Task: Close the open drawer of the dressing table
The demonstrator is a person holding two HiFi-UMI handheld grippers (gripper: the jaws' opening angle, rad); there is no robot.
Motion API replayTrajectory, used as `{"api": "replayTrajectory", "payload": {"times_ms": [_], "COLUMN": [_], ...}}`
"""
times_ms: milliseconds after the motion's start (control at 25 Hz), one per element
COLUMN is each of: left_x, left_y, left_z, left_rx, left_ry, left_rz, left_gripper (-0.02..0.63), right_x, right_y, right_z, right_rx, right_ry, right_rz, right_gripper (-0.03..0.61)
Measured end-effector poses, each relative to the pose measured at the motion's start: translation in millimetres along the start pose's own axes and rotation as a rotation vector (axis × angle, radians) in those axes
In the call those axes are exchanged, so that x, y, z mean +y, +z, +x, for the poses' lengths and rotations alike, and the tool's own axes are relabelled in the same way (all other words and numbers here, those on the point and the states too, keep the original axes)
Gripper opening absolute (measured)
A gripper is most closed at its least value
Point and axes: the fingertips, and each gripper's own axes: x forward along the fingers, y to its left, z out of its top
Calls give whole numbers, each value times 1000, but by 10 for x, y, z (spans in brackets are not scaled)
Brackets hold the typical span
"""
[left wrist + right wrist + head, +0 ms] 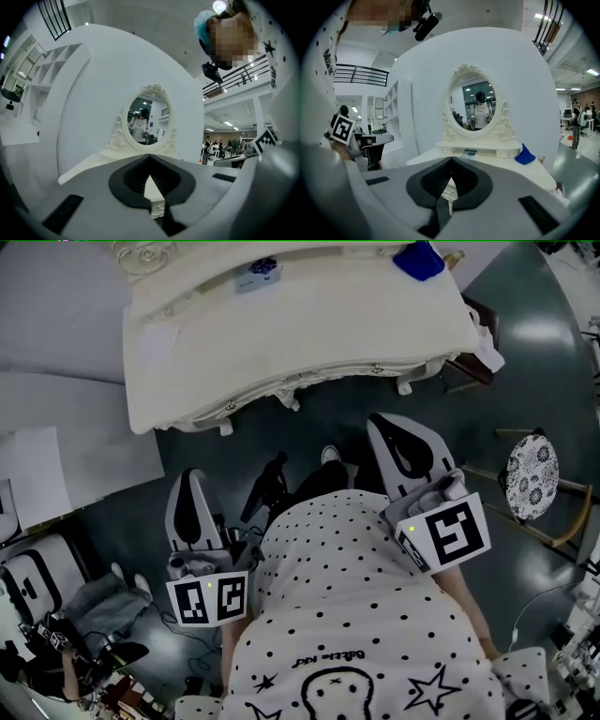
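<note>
The cream dressing table [187, 362] stands ahead of me at the top of the head view. Its front edge [375, 369] carries small knobs, and I see no drawer standing out from it. My left gripper [190, 474] is held level short of the table's left part, jaws together with nothing between them. My right gripper [380, 420] reaches nearer the table front, also shut and empty. In the left gripper view the left gripper [150, 159] points at the oval mirror [146, 117]. The right gripper [451, 161] faces the mirror [474, 108] too.
A blue object [419, 259] lies on the tabletop's right end, and a small card [258, 273] lies near the mirror base. A stool with a patterned seat [532, 476] stands on the dark floor to the right. Bags and cables [94, 615] lie at the lower left.
</note>
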Motion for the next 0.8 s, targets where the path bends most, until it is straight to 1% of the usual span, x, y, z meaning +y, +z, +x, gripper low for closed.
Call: {"api": "replayTrajectory", "payload": {"times_ms": [800], "left_x": [31], "left_y": [-14], "left_z": [16], "left_rx": [-2], "left_ry": [-5], "left_rz": [-1], "left_gripper": [11], "right_x": [20], "right_y": [-43], "right_z": [16], "right_rx": [5], "right_ry": [1], "right_rz": [-8], "right_gripper": [9]}}
